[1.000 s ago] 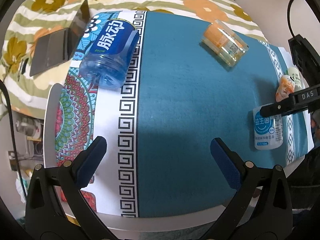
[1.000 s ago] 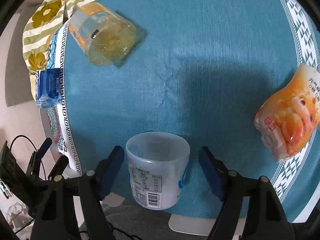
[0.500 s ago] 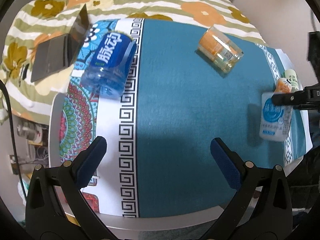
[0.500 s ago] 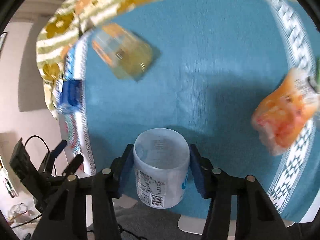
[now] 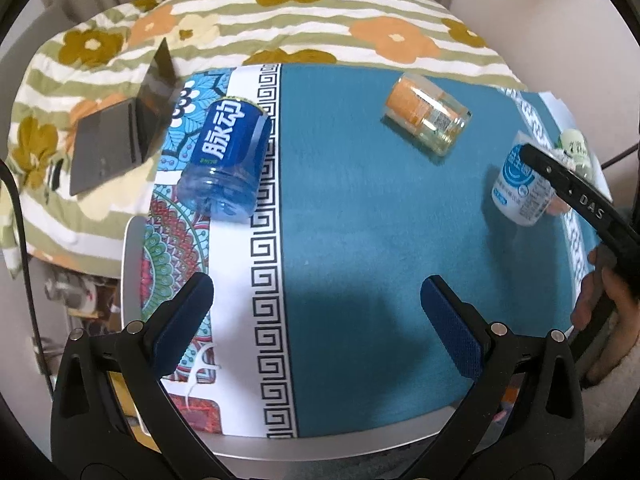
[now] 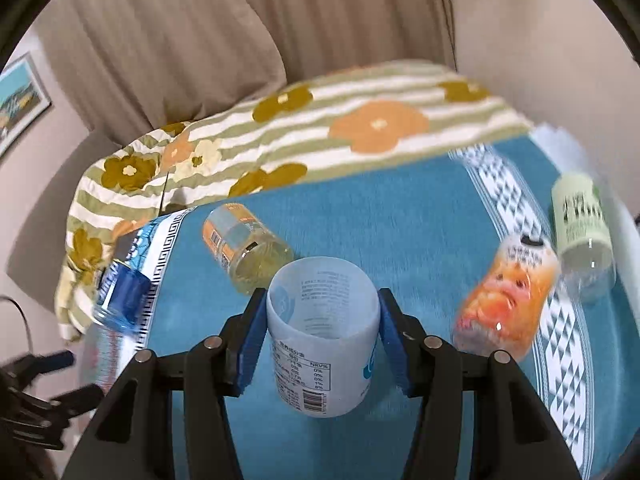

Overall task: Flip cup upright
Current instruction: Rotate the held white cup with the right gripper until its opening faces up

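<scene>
- Clamping the white cup [image 6: 323, 336] between both blue pads, my right gripper [image 6: 322, 338] holds it dead centre, its open mouth tipped toward 12 o'clock.
- My left gripper [image 5: 320, 320] hangs spread wide over the teal cloth [image 5: 360, 220], gripping nothing; from there the cup [image 5: 518, 184] sits at 2 o'clock, partly hidden by the right gripper's black finger.
- At 11 o'clock lies a blue cup [image 5: 226, 160]; at 1 o'clock an orange-labelled glass [image 5: 426, 114].
- The cup's base is hidden from me.
</scene>
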Demonstrator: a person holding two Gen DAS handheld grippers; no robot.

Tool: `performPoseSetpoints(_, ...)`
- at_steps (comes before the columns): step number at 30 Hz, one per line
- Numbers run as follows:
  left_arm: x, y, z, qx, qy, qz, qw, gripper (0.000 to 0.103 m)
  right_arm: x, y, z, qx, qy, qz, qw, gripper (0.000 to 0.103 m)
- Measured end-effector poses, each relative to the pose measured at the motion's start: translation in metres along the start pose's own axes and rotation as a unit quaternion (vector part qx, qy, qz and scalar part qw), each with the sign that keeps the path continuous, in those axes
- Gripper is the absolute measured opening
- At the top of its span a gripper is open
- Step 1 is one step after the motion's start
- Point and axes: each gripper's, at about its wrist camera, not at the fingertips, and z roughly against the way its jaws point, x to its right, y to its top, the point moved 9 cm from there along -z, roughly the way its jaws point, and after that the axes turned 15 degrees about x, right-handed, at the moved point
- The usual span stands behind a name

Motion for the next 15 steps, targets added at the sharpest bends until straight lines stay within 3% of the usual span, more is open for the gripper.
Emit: performPoseSetpoints(15,0.008,-0.014,0.0,-0.003,-0.006,-0.023,0.9997,0.103,0.0,-0.023,0.009,0.005,-0.033,0.098,0.995,0.055)
